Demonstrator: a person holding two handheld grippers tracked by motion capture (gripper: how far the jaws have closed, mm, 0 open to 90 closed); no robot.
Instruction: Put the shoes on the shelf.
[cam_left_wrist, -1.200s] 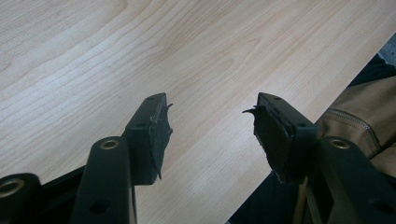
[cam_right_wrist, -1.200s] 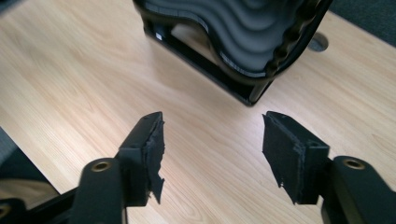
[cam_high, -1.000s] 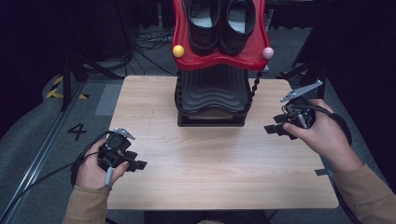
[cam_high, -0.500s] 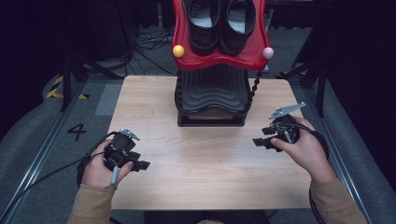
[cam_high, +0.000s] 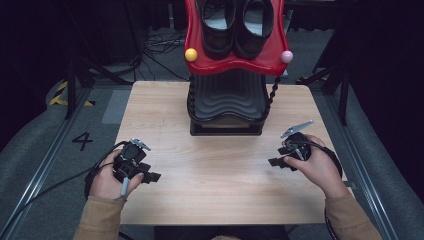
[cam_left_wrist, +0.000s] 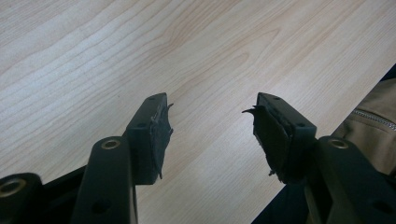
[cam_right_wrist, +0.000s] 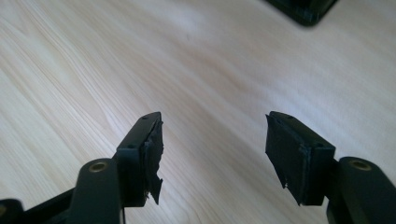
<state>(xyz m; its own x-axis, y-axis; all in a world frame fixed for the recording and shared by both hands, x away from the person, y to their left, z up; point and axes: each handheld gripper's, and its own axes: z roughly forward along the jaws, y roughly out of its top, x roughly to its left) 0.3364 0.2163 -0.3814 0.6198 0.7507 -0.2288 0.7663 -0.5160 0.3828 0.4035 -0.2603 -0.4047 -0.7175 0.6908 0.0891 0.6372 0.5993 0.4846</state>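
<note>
1. High view: your left gripper (cam_high: 150, 176) rests low over the wooden table (cam_high: 220, 165) near its left edge, and your right gripper (cam_high: 276, 161) is near the right edge. The red shoe rack (cam_high: 235, 60) with two black shoes (cam_high: 239, 25) stands at the far middle, well apart from both.
2. Left gripper view: the left gripper (cam_left_wrist: 210, 133) is released, jaws apart, with bare table (cam_left_wrist: 93, 56) between them.
3. Right gripper view: the right gripper (cam_right_wrist: 214, 149) has just been opening and is wide, holding nothing; the rack's dark base (cam_right_wrist: 303, 9) is far ahead.
</note>
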